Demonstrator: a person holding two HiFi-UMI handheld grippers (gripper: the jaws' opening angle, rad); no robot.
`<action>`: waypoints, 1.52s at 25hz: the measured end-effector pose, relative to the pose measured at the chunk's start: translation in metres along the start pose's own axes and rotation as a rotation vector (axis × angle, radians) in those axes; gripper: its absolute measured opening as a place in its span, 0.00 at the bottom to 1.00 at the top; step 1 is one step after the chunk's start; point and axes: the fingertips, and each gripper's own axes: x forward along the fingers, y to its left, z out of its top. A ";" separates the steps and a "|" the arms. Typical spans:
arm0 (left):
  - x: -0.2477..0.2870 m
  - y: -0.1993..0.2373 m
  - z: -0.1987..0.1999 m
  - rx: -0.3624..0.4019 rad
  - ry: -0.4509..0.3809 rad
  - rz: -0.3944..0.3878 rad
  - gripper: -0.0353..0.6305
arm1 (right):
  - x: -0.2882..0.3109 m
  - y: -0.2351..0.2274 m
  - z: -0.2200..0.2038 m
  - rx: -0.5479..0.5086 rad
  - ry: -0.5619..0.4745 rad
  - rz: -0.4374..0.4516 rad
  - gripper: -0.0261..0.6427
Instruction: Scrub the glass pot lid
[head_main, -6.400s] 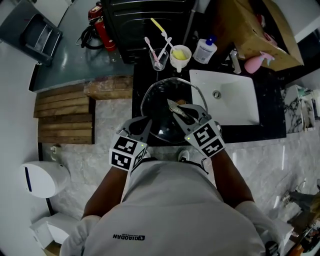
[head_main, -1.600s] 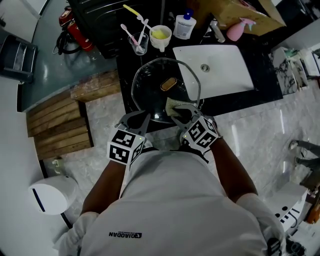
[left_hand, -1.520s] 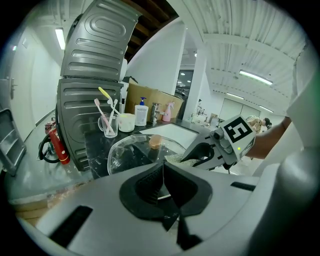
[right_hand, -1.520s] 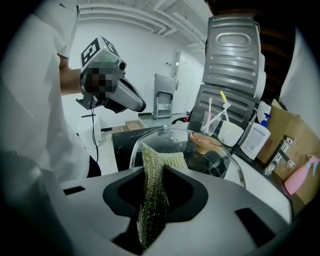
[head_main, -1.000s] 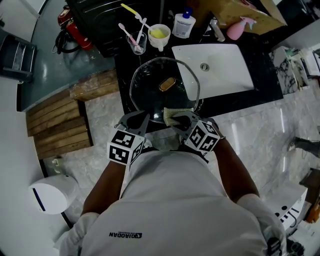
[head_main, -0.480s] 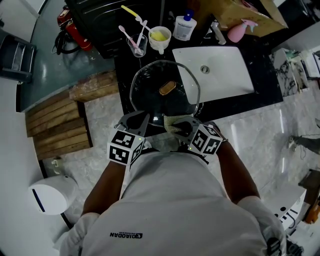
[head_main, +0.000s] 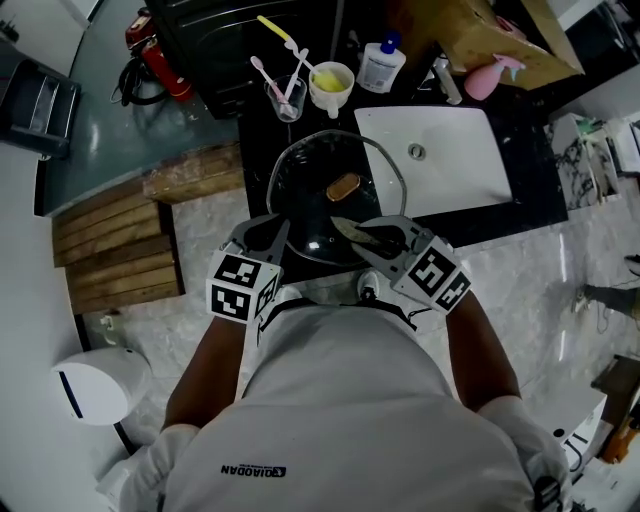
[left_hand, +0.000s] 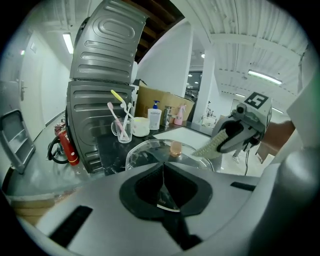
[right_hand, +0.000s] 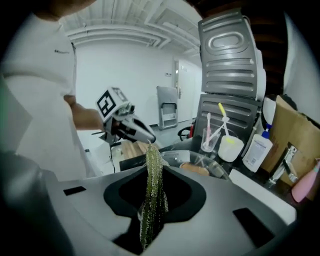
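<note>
My left hand-held gripper (left_hand: 163, 170) is pinched tight on the near rim of the glass pot lid (head_main: 310, 200), which sits over the black tabletop (head_main: 255, 140). My right hand-held gripper (right_hand: 151, 172) is clamped on a green scouring pad (right_hand: 150, 200). Its tip is over the lid, just short of the brown knob (head_main: 343, 186).

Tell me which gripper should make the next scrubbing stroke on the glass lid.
Right. The right gripper is shut on the green scouring pad, already over the near part of the glass lid. The left gripper is clamped on the lid's rim, probably steadying it.
</note>
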 end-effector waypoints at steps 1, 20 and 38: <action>-0.002 0.005 0.001 -0.002 -0.004 0.011 0.08 | -0.003 -0.011 0.011 0.018 -0.022 -0.024 0.18; -0.043 0.062 -0.015 -0.057 -0.028 0.067 0.08 | 0.117 -0.194 0.013 0.088 0.336 -0.331 0.18; -0.074 0.108 -0.037 -0.078 -0.024 0.066 0.08 | 0.147 -0.198 -0.001 0.257 0.422 -0.347 0.18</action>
